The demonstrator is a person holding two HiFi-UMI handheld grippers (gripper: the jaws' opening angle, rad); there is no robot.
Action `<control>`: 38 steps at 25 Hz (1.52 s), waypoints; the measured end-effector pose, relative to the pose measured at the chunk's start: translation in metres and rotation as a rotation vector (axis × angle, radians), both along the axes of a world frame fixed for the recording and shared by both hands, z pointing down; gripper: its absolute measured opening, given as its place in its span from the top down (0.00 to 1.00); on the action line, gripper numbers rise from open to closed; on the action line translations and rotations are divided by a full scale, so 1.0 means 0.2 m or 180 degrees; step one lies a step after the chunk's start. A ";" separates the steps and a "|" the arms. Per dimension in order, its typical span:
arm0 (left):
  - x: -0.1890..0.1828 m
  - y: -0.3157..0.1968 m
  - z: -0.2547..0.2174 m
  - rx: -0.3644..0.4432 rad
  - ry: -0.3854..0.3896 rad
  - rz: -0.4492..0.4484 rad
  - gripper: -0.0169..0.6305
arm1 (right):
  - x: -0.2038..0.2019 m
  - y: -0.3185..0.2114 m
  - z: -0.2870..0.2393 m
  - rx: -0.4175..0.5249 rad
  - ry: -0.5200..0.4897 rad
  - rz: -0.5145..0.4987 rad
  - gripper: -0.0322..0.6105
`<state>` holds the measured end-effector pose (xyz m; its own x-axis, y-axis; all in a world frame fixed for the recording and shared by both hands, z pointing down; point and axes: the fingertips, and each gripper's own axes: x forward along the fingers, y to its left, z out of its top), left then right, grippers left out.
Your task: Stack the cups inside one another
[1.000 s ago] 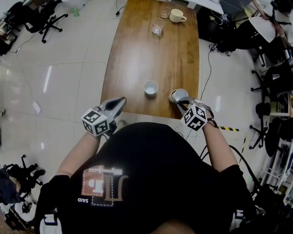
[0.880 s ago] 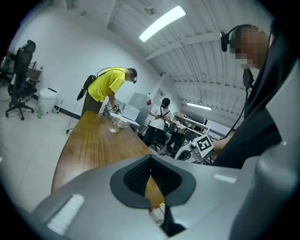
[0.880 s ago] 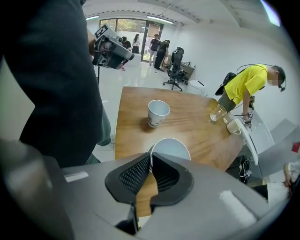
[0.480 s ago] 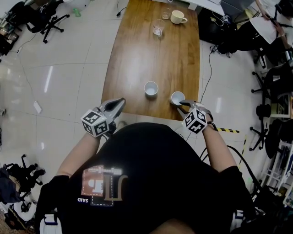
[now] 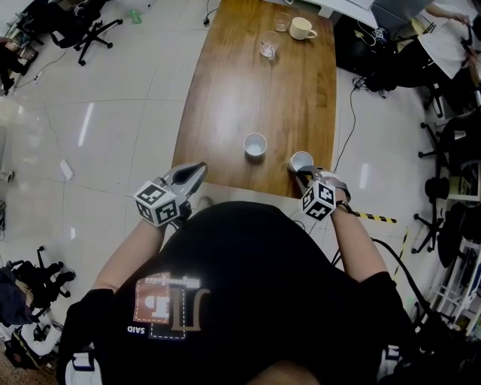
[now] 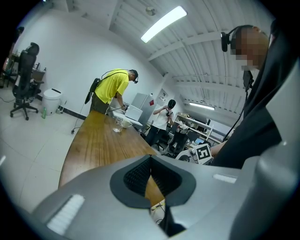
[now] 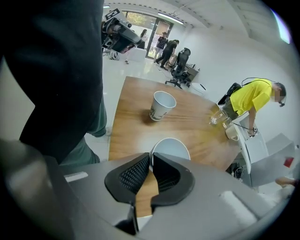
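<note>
Two white paper cups are on the wooden table (image 5: 240, 90). One cup (image 5: 255, 144) (image 7: 161, 106) stands upright and alone near the table's middle. The other cup (image 5: 301, 160) (image 7: 171, 148) sits close to the near edge, and my right gripper (image 5: 305, 174) (image 7: 151, 161) is shut on its near rim, with one jaw inside the cup and one outside. My left gripper (image 5: 189, 177) (image 6: 150, 163) hovers by the table's near left corner, shut with nothing in it. The two cups stand apart.
At the table's far end are a cream mug (image 5: 303, 28) and two clear glasses (image 5: 269, 49) (image 5: 281, 22). A person in a yellow shirt (image 6: 111, 91) stands at that end. Office chairs (image 5: 90, 30) and floor cables (image 5: 342, 124) flank the table.
The cup in my right gripper was tilted a second ago and now stands upright by the table's near edge. My left gripper has stayed where it was.
</note>
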<state>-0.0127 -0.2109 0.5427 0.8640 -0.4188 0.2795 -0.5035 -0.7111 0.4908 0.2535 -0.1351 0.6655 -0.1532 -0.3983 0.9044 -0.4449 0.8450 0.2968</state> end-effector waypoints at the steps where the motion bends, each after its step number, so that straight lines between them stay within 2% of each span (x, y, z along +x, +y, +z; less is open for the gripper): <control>1: -0.01 0.00 0.00 -0.0002 -0.0001 -0.0005 0.97 | 0.00 0.00 0.00 -0.0002 -0.0002 -0.0017 0.89; 8: -0.04 0.01 0.01 0.0014 0.0063 -0.0049 0.97 | -0.03 -0.02 -0.15 -0.0022 -0.0102 -0.0152 0.89; 12: -0.05 -0.01 0.01 0.0026 0.0118 -0.0080 0.97 | -0.09 -0.11 -0.35 0.0132 -0.0203 -0.0267 0.89; 16: -0.06 -0.01 0.00 0.0036 0.0170 -0.0132 0.97 | -0.20 -0.20 -0.54 0.0297 -0.0324 -0.0453 0.89; 20: -0.10 0.00 0.00 0.0052 0.0185 -0.0190 0.97 | -0.36 -0.27 -0.61 0.0358 -0.0406 -0.0690 0.89; 28: -0.26 0.01 0.03 0.0013 0.0135 -0.0400 0.97 | -0.59 -0.36 -0.48 0.0147 -0.0324 -0.1105 0.89; 38: -0.46 0.06 0.07 -0.0056 0.0042 -0.0614 0.97 | -0.67 -0.38 -0.18 -0.0158 -0.0190 -0.1131 0.87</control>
